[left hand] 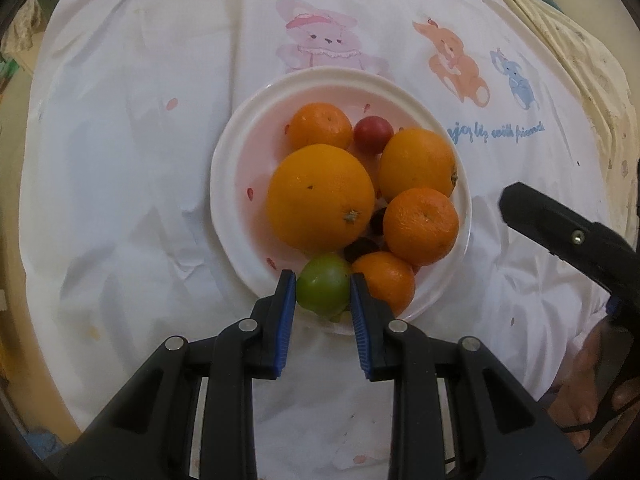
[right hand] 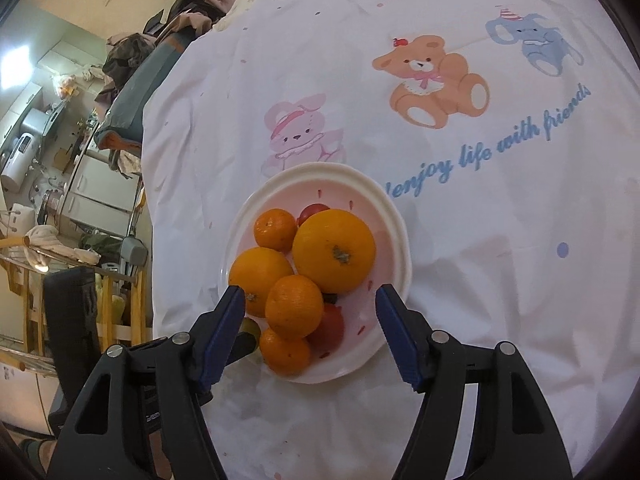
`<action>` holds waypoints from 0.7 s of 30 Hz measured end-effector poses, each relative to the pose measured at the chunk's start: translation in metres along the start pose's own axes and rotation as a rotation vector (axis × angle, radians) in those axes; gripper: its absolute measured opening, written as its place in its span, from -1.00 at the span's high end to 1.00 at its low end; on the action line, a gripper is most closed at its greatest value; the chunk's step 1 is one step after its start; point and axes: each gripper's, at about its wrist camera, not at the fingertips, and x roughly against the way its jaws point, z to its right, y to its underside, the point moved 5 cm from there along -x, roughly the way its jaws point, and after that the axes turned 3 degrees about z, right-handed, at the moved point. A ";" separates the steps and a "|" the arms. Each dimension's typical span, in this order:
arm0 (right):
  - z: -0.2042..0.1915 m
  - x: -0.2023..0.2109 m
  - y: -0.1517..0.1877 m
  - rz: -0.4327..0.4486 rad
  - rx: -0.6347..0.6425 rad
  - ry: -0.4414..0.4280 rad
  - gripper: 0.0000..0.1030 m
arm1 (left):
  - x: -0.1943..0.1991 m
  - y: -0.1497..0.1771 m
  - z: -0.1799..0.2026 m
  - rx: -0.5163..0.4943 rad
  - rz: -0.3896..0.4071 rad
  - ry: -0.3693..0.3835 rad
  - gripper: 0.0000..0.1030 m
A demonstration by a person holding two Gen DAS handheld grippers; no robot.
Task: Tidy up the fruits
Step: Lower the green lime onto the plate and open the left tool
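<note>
The left gripper point(left hand: 323, 290) is clamped on one round green fruit point(left hand: 323, 289) at the near edge of the white round plate point(left hand: 224, 160), which holds five orange citrus fruits point(left hand: 320, 197) and one small red fruit point(left hand: 373, 129). The right gripper point(right hand: 310, 300) stands apart above them.

White plate point(left hand: 236, 128) packed with fruit: large orange point(left hand: 320, 196) fills centre, smaller oranges crowd right and near rim. Left claw point(left hand: 323, 292) clamped on green fruit point(left hand: 322, 290) at near rim, small orange point(left hand: 386, 284) touching its right pad. Right claw point(right hand: 310, 300) spread wide over near-side fruit. Bare tablecloth point(left hand: 120, 160) all round plate; clutter beyond tabletop's left edge.
</note>
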 end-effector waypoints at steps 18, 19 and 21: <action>-0.010 0.020 -0.006 0.071 0.076 0.063 -0.37 | 0.057 0.003 -0.013 -0.040 0.239 -0.091 -0.53; -0.009 0.024 -0.002 0.070 0.070 0.068 -0.37 | 0.060 0.004 -0.016 -0.043 0.250 -0.112 -0.53; -0.010 0.030 0.002 0.069 0.073 0.075 -0.38 | 0.074 0.007 -0.025 -0.040 0.292 -0.141 -0.53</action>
